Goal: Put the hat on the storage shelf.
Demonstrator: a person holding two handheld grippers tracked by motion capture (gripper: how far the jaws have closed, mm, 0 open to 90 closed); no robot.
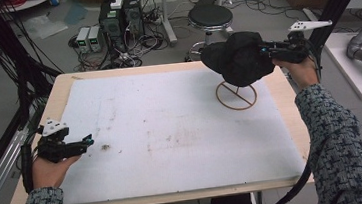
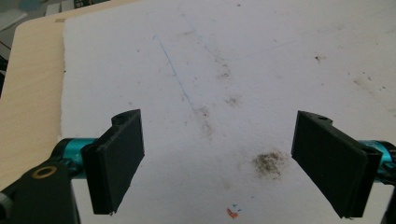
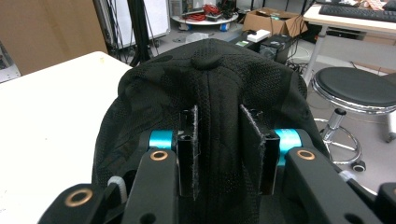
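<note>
Where the wooden table [image 1: 278,90] fills the high view, a white mat [image 1: 171,128] covers nearly all of its top, leaving a strip of bare wood along each edge. The mat is marked with faint stains, a thin blue line and a dark smudge [image 2: 270,163] that lies just ahead of the left gripper's jaws. Next in size is a black mesh cap [image 1: 239,58], held up in the air above the far right part of the mat, with its top button and seams showing in the right gripper view [image 3: 210,79]. The right gripper [image 1: 268,49] comes in from the right edge and its jaws stand narrow, pinching a fold of the cap's fabric between them. Below the cap a round wooden ring with crossed bars [image 1: 236,95] lies flat on the mat, partly hidden by the cap. The left gripper [image 1: 88,140] hangs low over the near left corner of the mat, well apart from the cap, its jaws spread wide with nothing between them [image 2: 219,158].
</note>
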